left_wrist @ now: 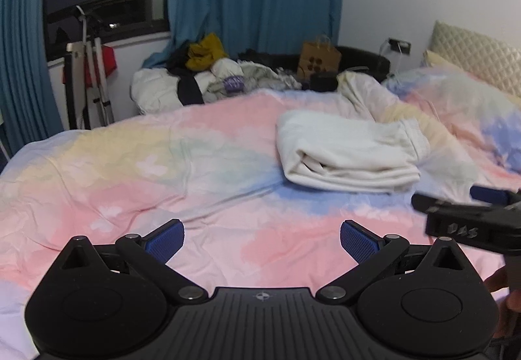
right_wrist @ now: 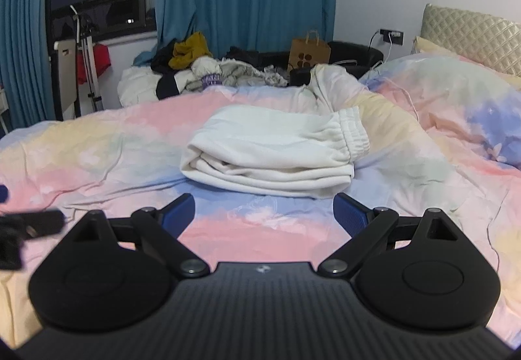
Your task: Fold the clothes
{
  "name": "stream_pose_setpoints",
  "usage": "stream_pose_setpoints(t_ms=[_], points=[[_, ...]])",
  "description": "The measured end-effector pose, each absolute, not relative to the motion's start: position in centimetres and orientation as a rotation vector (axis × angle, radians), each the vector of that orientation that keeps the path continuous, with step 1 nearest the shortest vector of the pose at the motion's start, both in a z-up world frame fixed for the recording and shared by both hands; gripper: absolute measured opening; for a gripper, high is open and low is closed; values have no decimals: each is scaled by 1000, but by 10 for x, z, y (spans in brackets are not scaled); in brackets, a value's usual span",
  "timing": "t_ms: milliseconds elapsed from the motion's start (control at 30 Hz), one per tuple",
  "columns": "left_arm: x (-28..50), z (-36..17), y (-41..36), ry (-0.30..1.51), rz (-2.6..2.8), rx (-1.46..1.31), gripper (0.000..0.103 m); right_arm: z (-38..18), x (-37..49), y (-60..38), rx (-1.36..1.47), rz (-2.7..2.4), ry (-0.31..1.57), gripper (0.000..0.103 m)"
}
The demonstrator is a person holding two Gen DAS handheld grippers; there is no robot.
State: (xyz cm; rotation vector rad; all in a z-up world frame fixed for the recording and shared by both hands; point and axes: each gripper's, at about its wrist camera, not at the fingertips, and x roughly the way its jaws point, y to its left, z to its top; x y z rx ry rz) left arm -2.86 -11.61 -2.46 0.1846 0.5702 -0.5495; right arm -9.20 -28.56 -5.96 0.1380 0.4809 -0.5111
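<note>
Pants folded on the bed

White pants lie folded in the middle of the right wrist frame, on the pastel bedspread. The right gripper sits low in the frame, spread wide and holding nothing. The left gripper is wide apart and empty too.

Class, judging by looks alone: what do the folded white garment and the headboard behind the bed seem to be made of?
Folded white garment: probably a thick knitted cotton or fleece, matt and slightly fuzzy; the ribbed gathered waistband and soft rounded folds suggest it. Headboard: looks like padded faux leather or satin, with diamond quilting and a faint sheen; which one cannot be told.
</note>
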Motion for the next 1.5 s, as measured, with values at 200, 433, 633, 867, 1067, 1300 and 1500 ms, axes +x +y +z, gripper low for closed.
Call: stream_pose_setpoints(t_ms=[200, 433, 633, 867, 1067, 1300, 1500], points=[[-28, -4, -97, 539, -483, 157, 103, -81, -40, -305, 272, -493, 606, 93], [0, -24, -84, 571, -390, 120, 103, -106, -17, -304, 324, -483, 662, 93], [23, -57, -83, 655, -316, 113, 103, -99, -30, -300, 299, -468, 604, 93], [7, -41, -86, 549, -419, 53, 103, -79, -52, -285, 176, -534, 486, 93], [-14, -29, -98, 466, -495, 67, 103, -60, -85, -272, 106, -569, 393, 93], [-22, -25, -103, 447, -523, 60, 103, -49, -108, -271, 146, -578, 360, 93], [-22, -24, -100, 448, -526, 63, 103, -52, -109, -269, 147, -586, 350, 93]])
